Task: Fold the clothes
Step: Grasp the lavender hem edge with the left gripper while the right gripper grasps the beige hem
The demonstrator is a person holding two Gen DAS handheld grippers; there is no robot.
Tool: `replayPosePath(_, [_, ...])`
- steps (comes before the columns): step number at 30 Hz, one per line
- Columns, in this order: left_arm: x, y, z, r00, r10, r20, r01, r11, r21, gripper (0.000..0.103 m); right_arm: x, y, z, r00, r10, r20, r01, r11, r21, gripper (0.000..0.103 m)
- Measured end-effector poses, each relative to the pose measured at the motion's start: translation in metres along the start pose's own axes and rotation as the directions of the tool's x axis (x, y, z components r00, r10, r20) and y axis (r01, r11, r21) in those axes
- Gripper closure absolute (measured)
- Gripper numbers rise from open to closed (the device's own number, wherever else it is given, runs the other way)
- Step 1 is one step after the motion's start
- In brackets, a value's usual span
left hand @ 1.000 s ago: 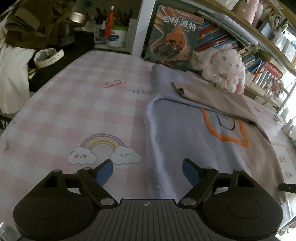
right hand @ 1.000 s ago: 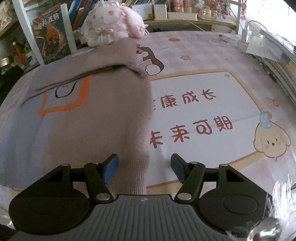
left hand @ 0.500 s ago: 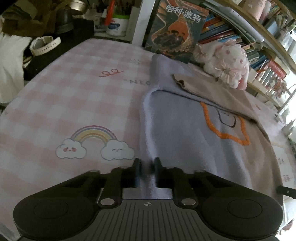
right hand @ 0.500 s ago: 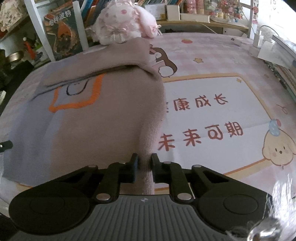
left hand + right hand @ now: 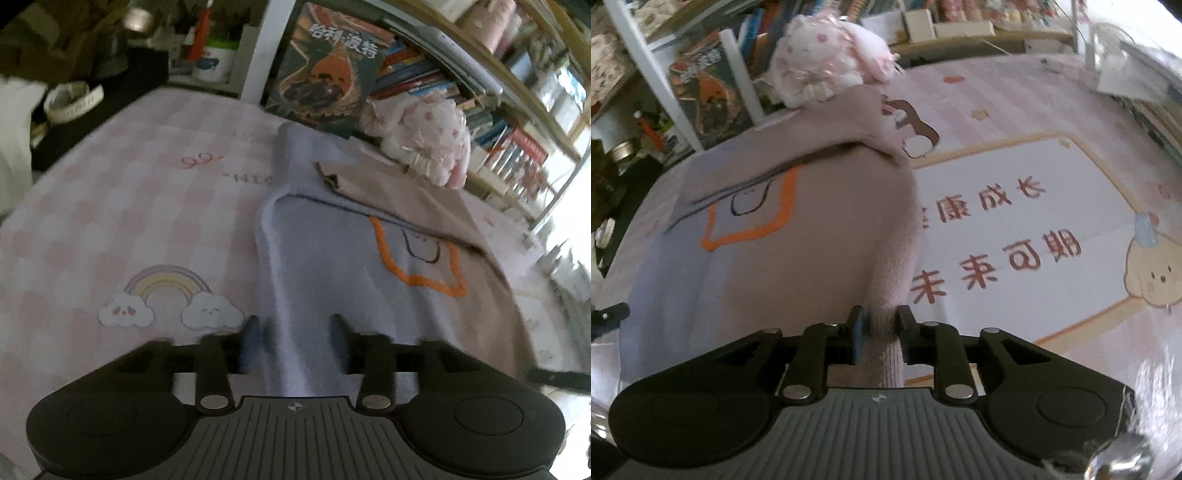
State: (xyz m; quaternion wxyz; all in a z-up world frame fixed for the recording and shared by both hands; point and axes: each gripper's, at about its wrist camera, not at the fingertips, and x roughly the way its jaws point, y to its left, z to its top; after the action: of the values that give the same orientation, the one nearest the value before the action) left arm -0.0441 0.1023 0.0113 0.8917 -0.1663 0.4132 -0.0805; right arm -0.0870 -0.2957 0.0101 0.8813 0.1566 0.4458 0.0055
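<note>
1. Two grippers are on the same sweater (image 5: 332, 266), each at a near corner of its hem; it lies across the pink checked surface (image 5: 110, 206).
2. Left gripper (image 5: 295, 336): its fingers are blurred and stand a little apart with the lilac-grey edge of the sweater bunched up between them; I cannot tell whether they actually pinch it.
3. Right gripper (image 5: 879, 332): fingers drawn close, pinching a raised ridge of the beige side of the sweater (image 5: 798, 258), which lifts off the surface here.
4. Far end of the sweater: a beige sleeve is folded across the body, partly covering the orange outline.
5. Beyond it a pink plush toy (image 5: 827, 70) sits at the far edge, with a dark book (image 5: 325, 70) standing to its left.
6. Right of the sweater, the surface shows a white panel with red characters (image 5: 1008, 229).
</note>
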Motion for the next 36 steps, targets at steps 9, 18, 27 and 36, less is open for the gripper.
replayPosePath(9, [0.011, 0.014, -0.006, 0.994, -0.084, -0.067, 0.076, 0.991, -0.113, 0.045, 0.007, 0.001, -0.001, 1.000, 0.009, -0.026, -0.009, 1.000, 0.003, 0.072])
replayPosePath(18, [-0.001, 0.007, -0.003, 0.998, -0.066, -0.018, 0.065, 0.994, -0.085, 0.095, -0.006, 0.000, 0.000, 0.997, 0.069, 0.040, -0.068, 0.998, -0.014, 0.091])
replayPosePath(27, [0.002, 0.007, -0.004, 0.996, -0.068, -0.066, 0.061, 0.994, -0.096, 0.063, 0.000, -0.002, 0.002, 0.999, 0.036, -0.016, -0.036, 0.999, -0.007, 0.085])
replayPosePath(36, [0.004, 0.026, -0.011, 0.986, -0.140, -0.086, 0.117, 0.965, -0.237, 0.039, 0.002, -0.007, -0.005, 0.998, 0.047, -0.038, -0.047, 0.999, -0.002, 0.072])
